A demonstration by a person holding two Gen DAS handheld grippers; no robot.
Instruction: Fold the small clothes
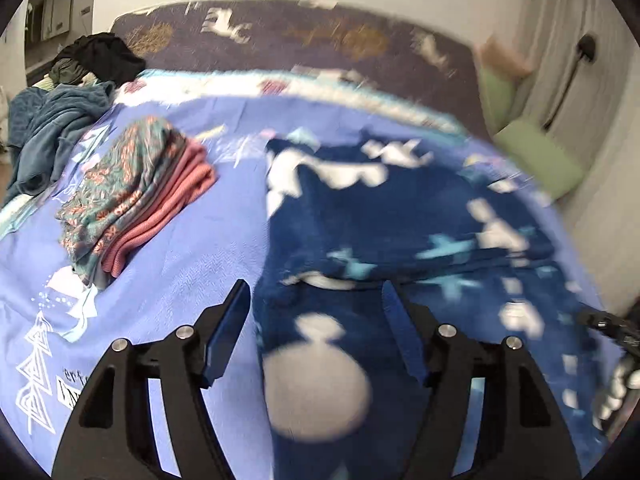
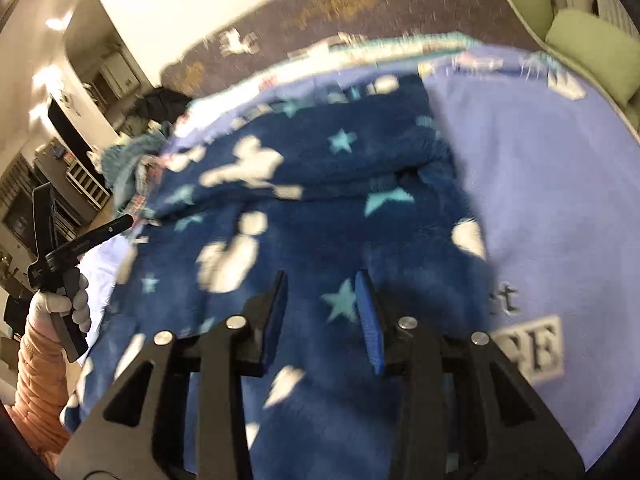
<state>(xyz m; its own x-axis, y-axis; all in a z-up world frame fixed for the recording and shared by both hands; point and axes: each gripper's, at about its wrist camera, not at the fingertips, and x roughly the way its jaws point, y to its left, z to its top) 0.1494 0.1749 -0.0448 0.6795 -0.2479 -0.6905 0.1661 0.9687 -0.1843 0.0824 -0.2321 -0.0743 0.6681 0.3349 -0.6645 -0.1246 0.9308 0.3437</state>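
**Currently on the bed: one fleece garment, two grippers above it**

Item 1. Navy fleece garment (image 1: 400, 216), printed with white shapes and pale blue stars, lying spread on a lilac blanket (image 1: 192, 248). A fold line runs across it in the right wrist view (image 2: 320, 184). Motion blur hides finer detail.

Item 2. Left gripper (image 1: 314, 300), jaws spread wide, nothing between them. Its fingers frame the near part of the fleece; whether they touch the fabric I cannot tell.

Item 3. Right gripper (image 2: 322, 292), jaws parted, less widely, holding nothing. It sits over the near half of the garment; contact unclear.

Item 4. Stack of folded clothes (image 1: 132, 196), a teal floral piece on top of a pink ribbed one, resting on the blanket to the left of the fleece and apart from it.

Item 5. Heap of unfolded clothes (image 1: 68, 92), dark and blue, at the far left edge of the bed.

Item 6. Green cushions (image 1: 536, 156) at the far right.
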